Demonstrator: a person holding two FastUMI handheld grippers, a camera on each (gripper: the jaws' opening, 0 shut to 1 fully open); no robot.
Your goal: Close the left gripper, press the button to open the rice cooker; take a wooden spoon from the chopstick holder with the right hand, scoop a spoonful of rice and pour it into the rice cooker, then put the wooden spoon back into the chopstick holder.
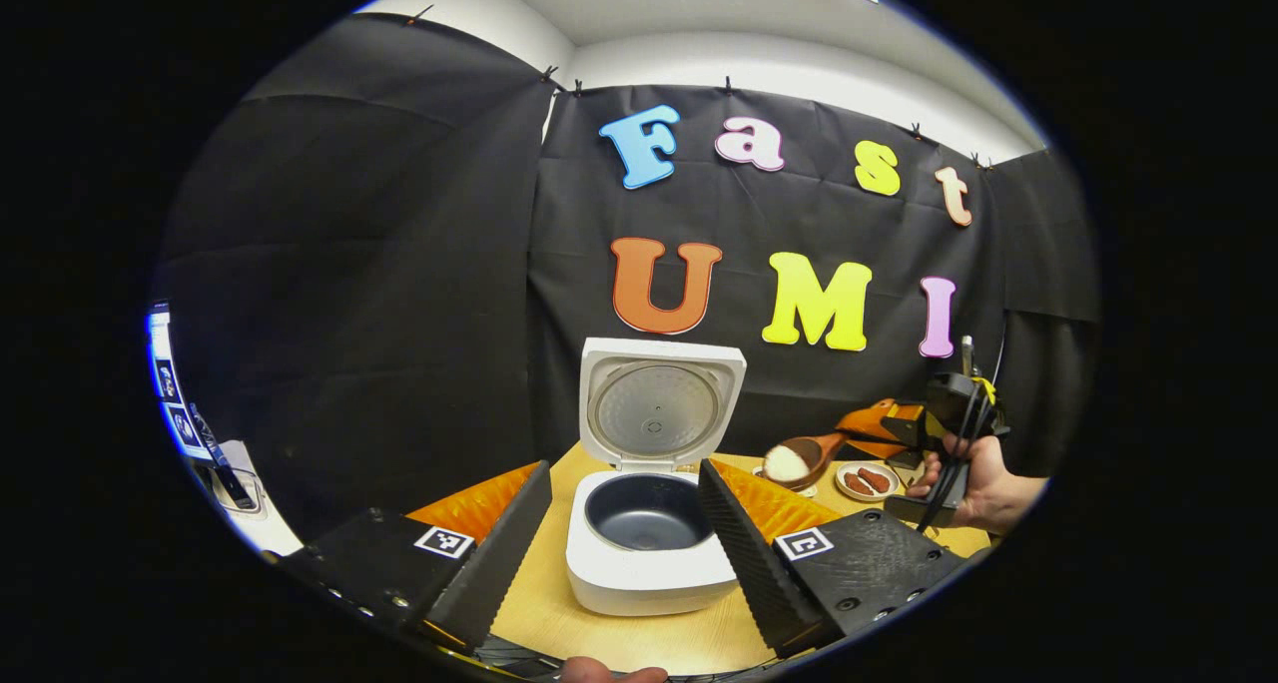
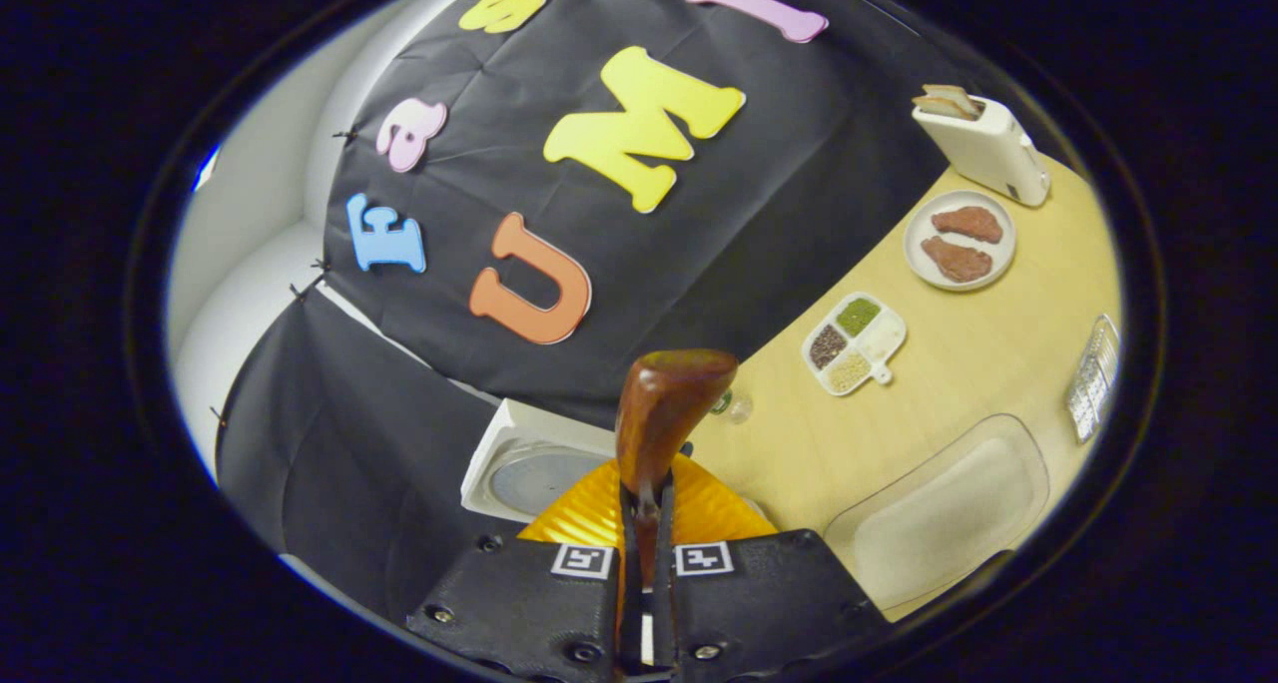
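Observation:
The white rice cooker [image 1: 647,573] stands on the wooden table with its lid [image 1: 654,408] up and its dark inner pot [image 1: 647,511] showing. My left gripper [image 1: 624,473] is open, its fingers wide apart on either side of the cooker. To the cooker's right, a hand [image 1: 988,488] holds my right gripper [image 1: 914,433], which carries the wooden spoon [image 1: 809,453] with a heap of white rice [image 1: 785,463] in its bowl. In the right gripper view my right gripper [image 2: 647,493] is shut on the spoon's handle, the spoon [image 2: 664,403] points forward, and the cooker's lid [image 2: 524,473] lies beyond it.
A plate of brown meat pieces [image 2: 960,239], a white toaster [image 2: 983,144] with bread, and a divided tray of grains [image 2: 855,341] stand along the table's far side. A clear shallow tray [image 2: 944,508] lies near my right gripper. The meat plate [image 1: 867,480] sits right of the cooker.

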